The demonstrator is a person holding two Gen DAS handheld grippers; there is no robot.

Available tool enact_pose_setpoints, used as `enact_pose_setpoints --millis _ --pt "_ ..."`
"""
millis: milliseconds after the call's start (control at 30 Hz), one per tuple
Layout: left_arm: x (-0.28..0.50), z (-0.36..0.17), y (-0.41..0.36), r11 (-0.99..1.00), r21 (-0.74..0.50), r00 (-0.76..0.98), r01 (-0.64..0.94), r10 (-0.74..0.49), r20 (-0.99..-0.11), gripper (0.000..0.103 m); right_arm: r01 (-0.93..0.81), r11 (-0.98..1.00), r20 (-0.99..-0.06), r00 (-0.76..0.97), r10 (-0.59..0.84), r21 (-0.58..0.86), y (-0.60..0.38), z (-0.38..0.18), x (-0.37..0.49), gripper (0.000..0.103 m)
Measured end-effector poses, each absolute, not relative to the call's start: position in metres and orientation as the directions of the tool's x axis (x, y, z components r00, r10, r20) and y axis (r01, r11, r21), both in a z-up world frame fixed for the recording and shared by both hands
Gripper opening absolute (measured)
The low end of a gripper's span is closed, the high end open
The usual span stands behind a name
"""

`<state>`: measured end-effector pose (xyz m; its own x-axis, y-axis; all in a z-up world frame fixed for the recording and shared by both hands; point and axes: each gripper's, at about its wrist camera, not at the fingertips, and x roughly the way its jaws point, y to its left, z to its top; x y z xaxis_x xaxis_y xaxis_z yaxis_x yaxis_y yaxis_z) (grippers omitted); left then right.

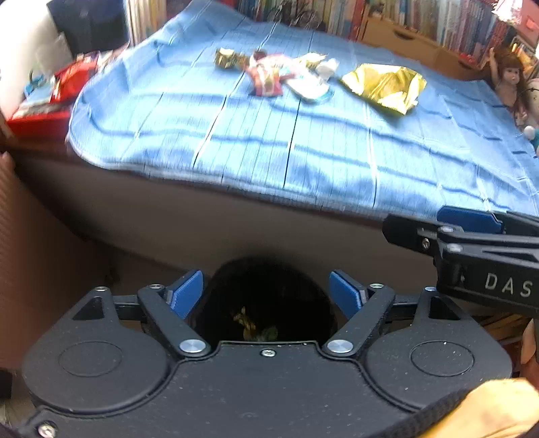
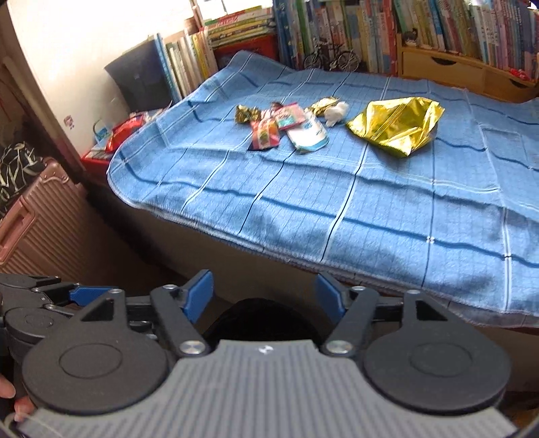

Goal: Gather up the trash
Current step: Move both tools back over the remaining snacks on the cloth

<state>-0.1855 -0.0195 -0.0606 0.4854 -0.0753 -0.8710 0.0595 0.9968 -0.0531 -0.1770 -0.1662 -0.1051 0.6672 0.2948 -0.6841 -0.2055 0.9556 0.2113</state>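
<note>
While both grippers, left (image 1: 266, 291) & right (image 2: 266, 291), hang spread and empty over the dark bin (image 1: 266, 303), wrappers (image 2: 286, 126) at 12 o'clock may slip, being thin foil.

low bed (image 2: 235, 256) under a blue checked blanket (image 2: 370, 209). packed bookshelves (image 2: 353, 30) ran along the far wall, a wooden drawer unit (image 2: 448, 70) beneath. ribbed pink suitcase (image 2: 43, 219) stood at left by a bright white wall (image 2: 84, 43). strong daylight.

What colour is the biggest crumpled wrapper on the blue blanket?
Shiny gold; the big wrapper shows best in the right wrist view.
</note>
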Motion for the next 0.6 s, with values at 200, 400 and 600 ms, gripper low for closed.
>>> enact_pose_setpoints --millis 200,400,600 --pt "-0.157 -0.045 -0.029 0.991 -0.050 0.529 0.125 -0.110 -0.841 0.085 -0.148 0.971 -0.661 0.712 0.238 0.190 -0.178 -0.089 -0.170 0.084" --pt "-0.115 -0.027 -0.031 0.984 -0.071 0.569 0.162 -0.152 -0.808 0.085 -0.060 0.983 -0.614 0.774 0.156 0.174 -0.195 -0.065 -0.154 0.088" --pt "-0.074 -0.011 -0.030 0.975 -0.078 0.605 0.207 -0.190 -0.773 0.086 0.023 0.985 -0.565 0.821 0.080 0.172 -0.204 -0.046 -0.137 0.088"
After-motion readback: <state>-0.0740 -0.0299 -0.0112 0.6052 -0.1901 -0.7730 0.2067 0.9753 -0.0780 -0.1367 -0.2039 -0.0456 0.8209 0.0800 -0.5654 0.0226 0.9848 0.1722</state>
